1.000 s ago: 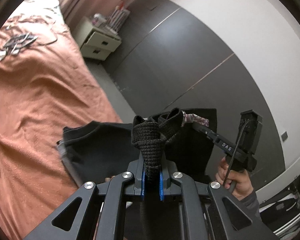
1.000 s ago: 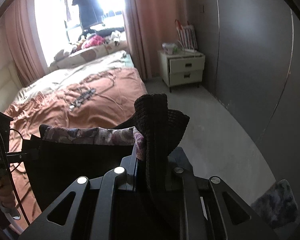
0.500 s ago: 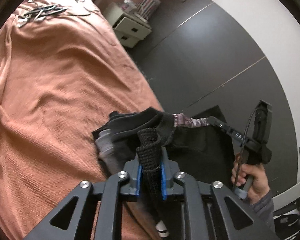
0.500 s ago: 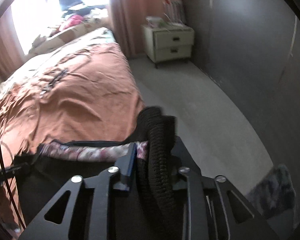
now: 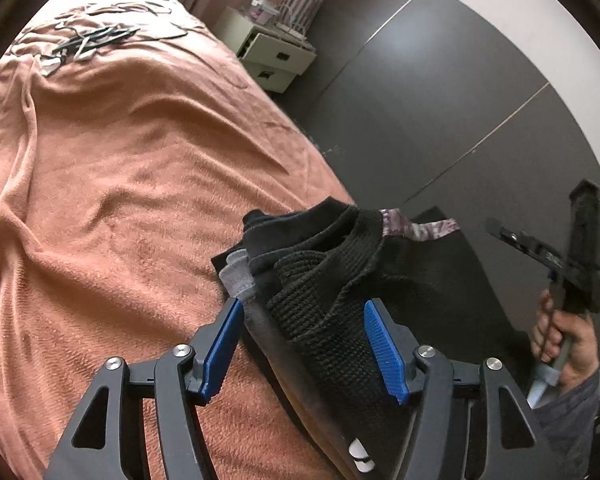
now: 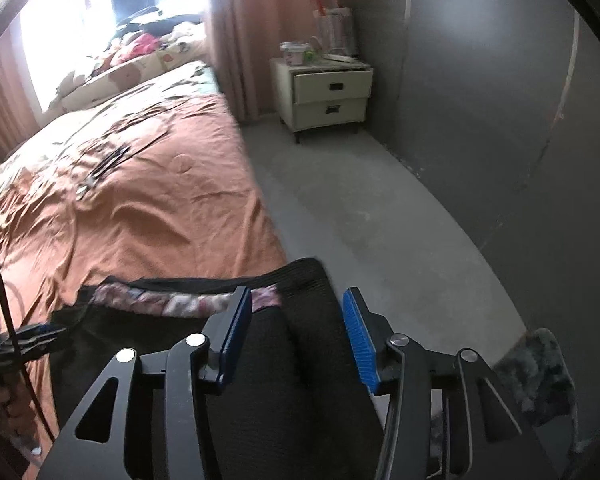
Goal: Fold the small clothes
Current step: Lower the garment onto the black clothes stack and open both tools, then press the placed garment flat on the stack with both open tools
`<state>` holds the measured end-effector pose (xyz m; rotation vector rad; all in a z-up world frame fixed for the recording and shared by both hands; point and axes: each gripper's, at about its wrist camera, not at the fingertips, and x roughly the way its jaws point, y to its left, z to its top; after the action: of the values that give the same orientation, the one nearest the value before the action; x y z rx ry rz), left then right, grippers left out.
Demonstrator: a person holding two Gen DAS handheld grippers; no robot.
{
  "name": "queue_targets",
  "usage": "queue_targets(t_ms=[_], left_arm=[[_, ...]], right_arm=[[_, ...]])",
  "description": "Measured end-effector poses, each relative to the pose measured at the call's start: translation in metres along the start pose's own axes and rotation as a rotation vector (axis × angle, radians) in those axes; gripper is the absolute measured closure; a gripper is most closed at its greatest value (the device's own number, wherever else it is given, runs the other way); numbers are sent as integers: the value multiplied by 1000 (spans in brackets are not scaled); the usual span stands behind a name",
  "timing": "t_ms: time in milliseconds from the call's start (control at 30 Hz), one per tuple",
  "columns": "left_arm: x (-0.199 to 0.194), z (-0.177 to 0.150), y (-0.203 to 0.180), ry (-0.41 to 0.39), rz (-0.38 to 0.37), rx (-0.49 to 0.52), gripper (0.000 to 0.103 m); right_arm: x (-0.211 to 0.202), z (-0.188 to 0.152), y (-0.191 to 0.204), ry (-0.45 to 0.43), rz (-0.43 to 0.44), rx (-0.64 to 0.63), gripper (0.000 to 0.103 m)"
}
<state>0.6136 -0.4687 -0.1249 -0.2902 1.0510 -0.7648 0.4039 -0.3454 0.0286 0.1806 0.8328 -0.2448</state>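
- Left gripper (image 5: pixel 304 344): 2 blue pads spread wide, garment lying loose between them.
- Right gripper (image 6: pixel 298 340): likewise spread, gripping nothing.
- Advice: draw both straight back (no snagging the knit), then smooth.
- Black garment (image 5: pixel 340 280): bunched on the orange bedspread (image 5: pixel 120 200) edge, patterned waistband (image 6: pixel 180 302) showing.

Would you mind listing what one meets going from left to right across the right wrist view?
Bright window → orange bedspread → white nightstand → dark grey wall.
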Motion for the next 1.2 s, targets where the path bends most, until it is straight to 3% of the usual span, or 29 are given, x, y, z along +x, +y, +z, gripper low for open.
queue_targets(t_ms=[67, 133, 267, 367, 467, 600, 1033, 1200], left_arm=[[5, 0, 4, 0, 19, -3, 38], [11, 0, 8, 6, 29, -6, 38], [15, -1, 16, 10, 29, -10, 34], [14, -2, 22, 11, 9, -29, 34], [6, -5, 22, 13, 11, -48, 34], [-8, -12, 14, 3, 5, -40, 34], [-31, -64, -24, 55, -51, -21, 34], [-30, -81, -41, 80, -64, 7, 34]], right_arm=[[9, -4, 8, 42, -8, -58, 62], [27, -6, 9, 92, -73, -96, 63], [55, -4, -12, 143, -108, -34, 68], [59, 3, -24, 148, -85, 28, 68], [45, 11, -28, 119, -106, 45, 68], [14, 2, -24, 82, -71, 44, 68], [-93, -100, -30, -8, 4, -4, 75], [-105, -135, -45, -5, 12, -6, 78]])
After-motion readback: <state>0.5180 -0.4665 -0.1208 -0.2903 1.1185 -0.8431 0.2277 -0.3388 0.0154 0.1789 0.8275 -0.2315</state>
